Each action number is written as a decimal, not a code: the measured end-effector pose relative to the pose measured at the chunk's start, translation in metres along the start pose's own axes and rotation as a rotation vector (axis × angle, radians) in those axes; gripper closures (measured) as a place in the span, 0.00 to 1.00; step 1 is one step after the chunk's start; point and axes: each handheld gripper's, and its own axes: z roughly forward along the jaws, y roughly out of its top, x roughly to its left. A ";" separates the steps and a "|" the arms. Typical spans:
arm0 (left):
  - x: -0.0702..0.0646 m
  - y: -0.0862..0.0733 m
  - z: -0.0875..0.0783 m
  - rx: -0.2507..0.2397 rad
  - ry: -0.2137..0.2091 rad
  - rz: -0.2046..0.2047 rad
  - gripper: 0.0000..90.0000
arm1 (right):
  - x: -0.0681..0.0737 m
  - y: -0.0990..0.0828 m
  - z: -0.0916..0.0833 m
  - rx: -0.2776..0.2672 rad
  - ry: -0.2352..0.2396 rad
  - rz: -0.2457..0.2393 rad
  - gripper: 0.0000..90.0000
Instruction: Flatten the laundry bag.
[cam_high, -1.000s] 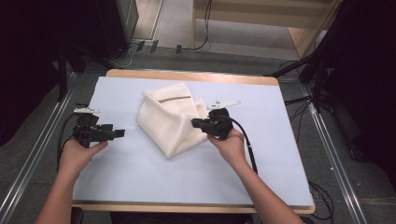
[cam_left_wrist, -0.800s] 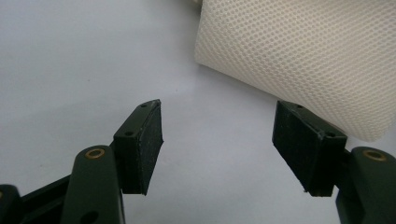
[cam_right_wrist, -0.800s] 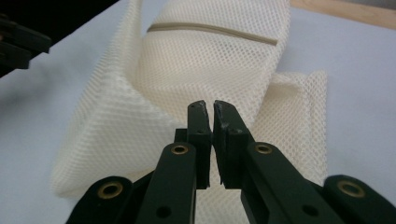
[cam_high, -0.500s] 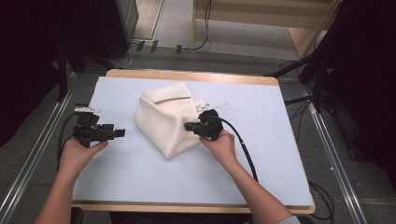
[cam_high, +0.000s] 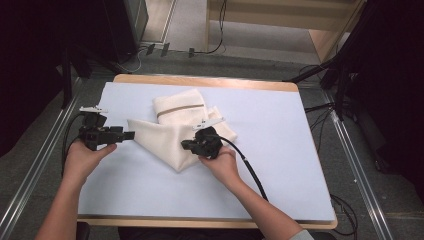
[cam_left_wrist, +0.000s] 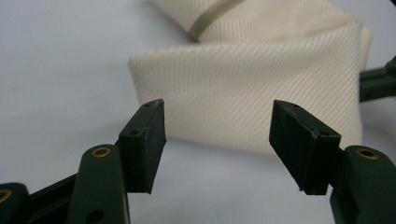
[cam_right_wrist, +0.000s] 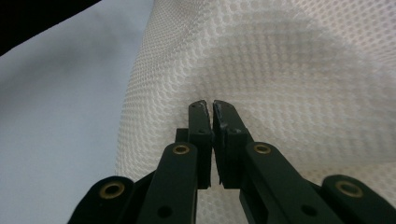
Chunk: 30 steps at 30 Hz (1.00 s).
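A cream towel (cam_high: 175, 131) lies folded in the middle of the high view, on the pale blue counter (cam_high: 280, 150). The right gripper (cam_high: 190, 145) sits at the towel's lower right edge, and its 2 jaws are pressed together, pinching the towel's bumpy cloth (cam_right_wrist: 261, 74). The left gripper (cam_high: 131, 135) is at the left of the frame, just beside the towel's pointed corner (cam_left_wrist: 233, 102). Its jaws are spread wide, have just been closing a little, and hold nothing.
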 end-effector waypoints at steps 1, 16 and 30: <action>0.000 0.000 0.000 0.000 0.000 0.000 0.42 | 0.000 0.000 0.000 0.000 0.000 0.000 0.97; -0.003 0.025 0.047 0.035 -0.008 -0.023 0.73 | 0.006 -0.001 0.000 0.023 0.025 -0.009 0.92; -0.002 0.015 0.056 0.056 -0.031 -0.008 0.79 | -0.052 -0.004 -0.059 -0.030 -0.124 0.070 0.81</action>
